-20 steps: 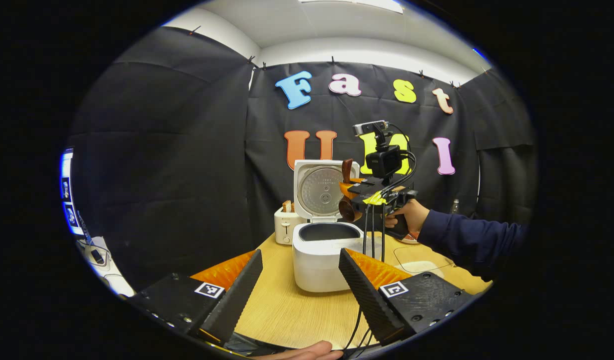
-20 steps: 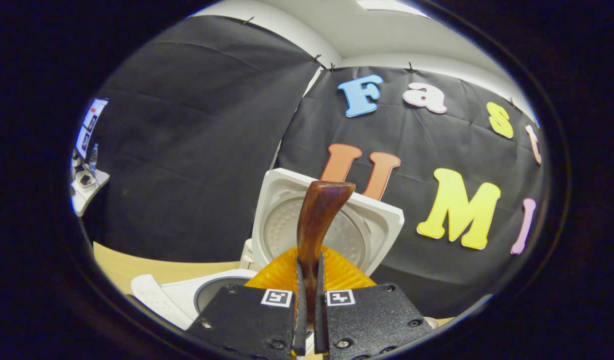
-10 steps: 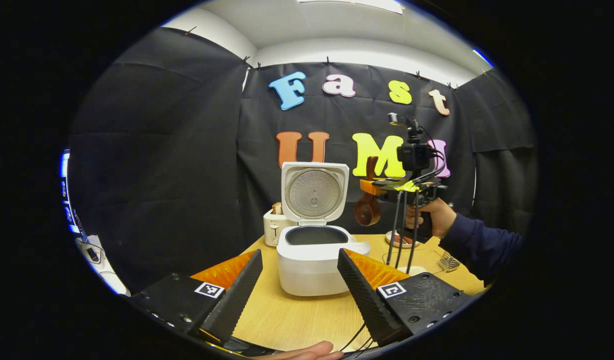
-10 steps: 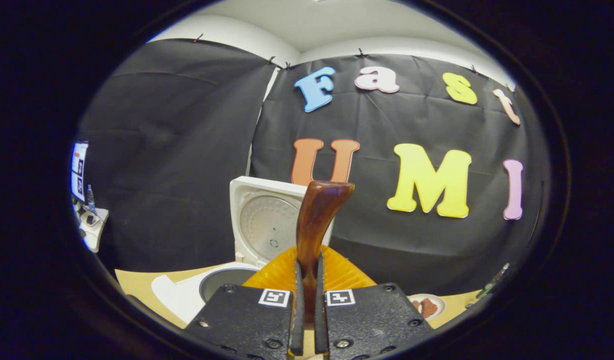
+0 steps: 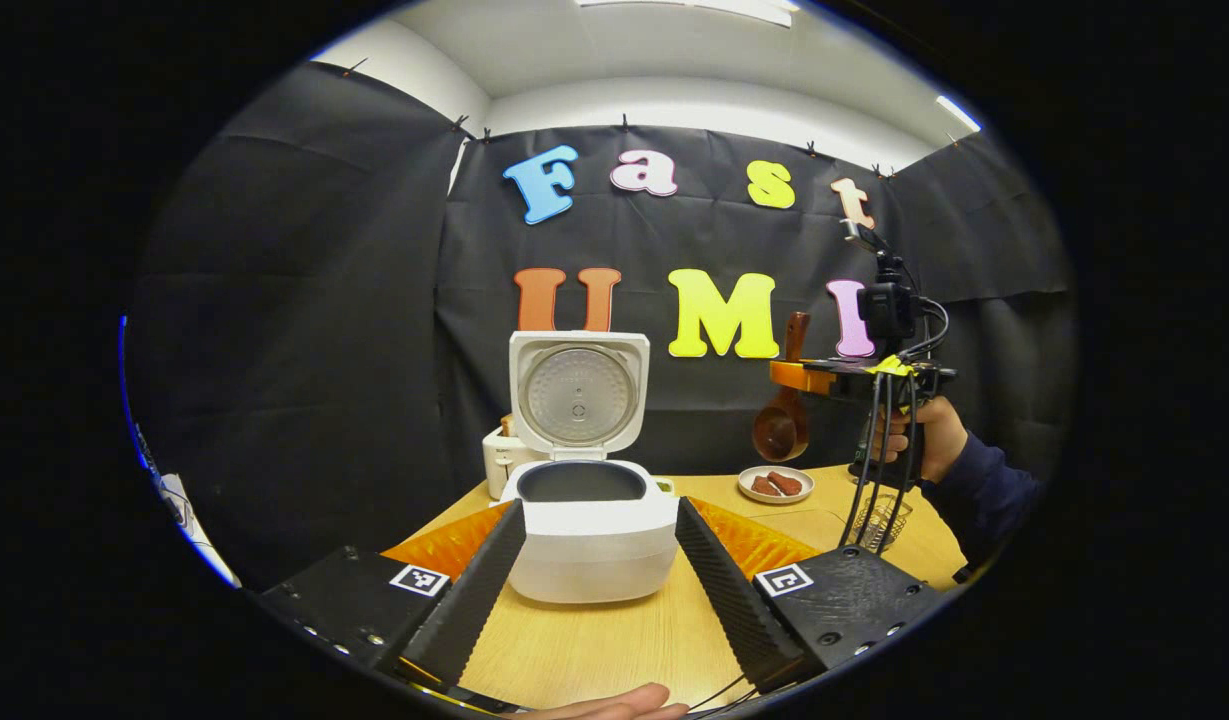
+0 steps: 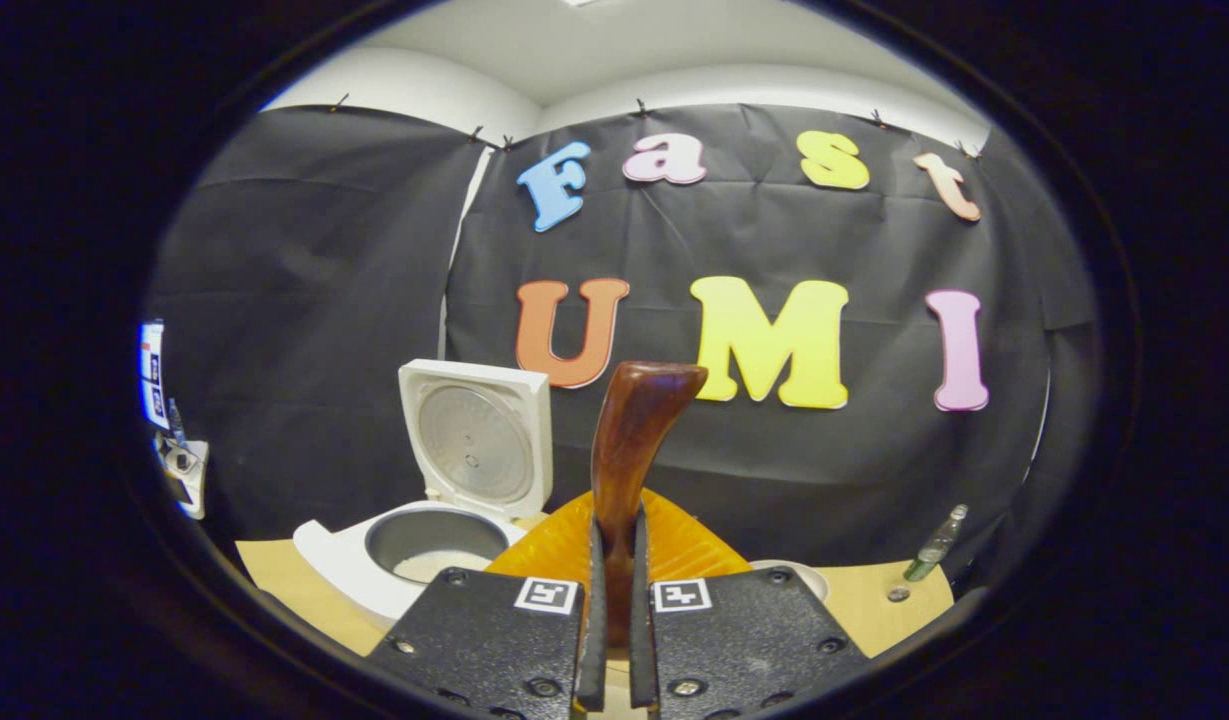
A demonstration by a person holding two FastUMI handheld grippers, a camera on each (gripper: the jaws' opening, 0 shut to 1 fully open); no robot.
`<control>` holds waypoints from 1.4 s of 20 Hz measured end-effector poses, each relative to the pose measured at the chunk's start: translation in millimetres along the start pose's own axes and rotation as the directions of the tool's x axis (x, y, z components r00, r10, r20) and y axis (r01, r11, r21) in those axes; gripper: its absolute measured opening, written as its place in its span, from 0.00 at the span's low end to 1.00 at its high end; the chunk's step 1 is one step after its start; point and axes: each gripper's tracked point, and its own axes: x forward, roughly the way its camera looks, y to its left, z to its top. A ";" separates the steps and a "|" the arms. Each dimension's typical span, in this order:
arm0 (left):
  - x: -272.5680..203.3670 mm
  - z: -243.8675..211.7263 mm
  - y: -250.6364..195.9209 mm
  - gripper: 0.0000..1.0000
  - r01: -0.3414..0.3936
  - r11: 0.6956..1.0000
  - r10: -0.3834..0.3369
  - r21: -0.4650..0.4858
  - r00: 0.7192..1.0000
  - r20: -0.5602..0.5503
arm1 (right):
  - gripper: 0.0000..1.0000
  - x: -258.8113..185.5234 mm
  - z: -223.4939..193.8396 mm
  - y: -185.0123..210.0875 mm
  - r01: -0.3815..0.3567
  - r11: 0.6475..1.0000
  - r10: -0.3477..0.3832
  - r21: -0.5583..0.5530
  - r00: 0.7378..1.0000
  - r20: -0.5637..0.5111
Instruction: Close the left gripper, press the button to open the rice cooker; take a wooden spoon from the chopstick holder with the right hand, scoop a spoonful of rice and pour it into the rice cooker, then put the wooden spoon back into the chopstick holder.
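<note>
**Right gripper carries the spoon back toward its holder**

Right gripper [image 6: 614, 640] is clamped on the wooden spoon [image 6: 629, 440], whose handle rises at centre frame. In the left gripper view we see the spoon's bowl hanging at right, above the chopstick holder [image 5: 879, 520]. Our left gripper [image 5: 599, 580] hangs with jaws apart before the rice cooker [image 5: 589, 530], lid up, rice inside. We judge only the return remains.

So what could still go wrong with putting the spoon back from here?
1. The right tool pinches the wooden spoon on its narrow handle with the bowl hanging below, so the spoon may pivot or slip.
2. The wire chopstick holder looks light and narrow; a tilted entry could tip it.
3. The plate stands near the path.
</note>
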 end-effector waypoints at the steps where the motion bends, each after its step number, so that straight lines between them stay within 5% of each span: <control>1: -0.4 0.2 -4.2 0.96 0.004 1.000 -0.004 0.004 1.000 -0.003 | 0.14 -6.7 -2.9 -14.4 0.023 1.000 -0.023 0.003 1.000 -0.002; 13: 17.6 9.4 -44.5 0.96 0.065 0.998 -0.065 -0.021 0.998 0.002 | 0.16 -93.7 -57.1 -168.5 0.265 0.959 -0.262 0.103 0.964 -0.045; 22: 40.6 15.5 -65.1 0.96 0.070 0.997 -0.070 0.030 0.998 -0.001 | 0.20 -120.3 -115.2 -214.2 0.334 0.926 -0.317 0.176 0.941 -0.116; 24: 46.8 12.0 -70.1 0.96 0.082 0.997 -0.082 0.013 0.997 -0.007 | 0.30 -123.0 -121.8 -227.7 0.359 0.920 -0.343 0.157 0.932 -0.116; 26: 50.0 6.7 -73.9 0.96 0.087 0.996 -0.087 -0.001 0.996 -0.024 | 0.54 -130.4 -123.6 -242.9 0.403 0.903 -0.390 0.148 0.914 -0.108; 28: 52.5 6.9 -72.9 0.96 0.084 0.996 -0.084 -0.002 0.996 -0.028 | 0.59 -139.7 -120.0 -248.8 0.420 0.894 -0.408 0.157 0.907 -0.100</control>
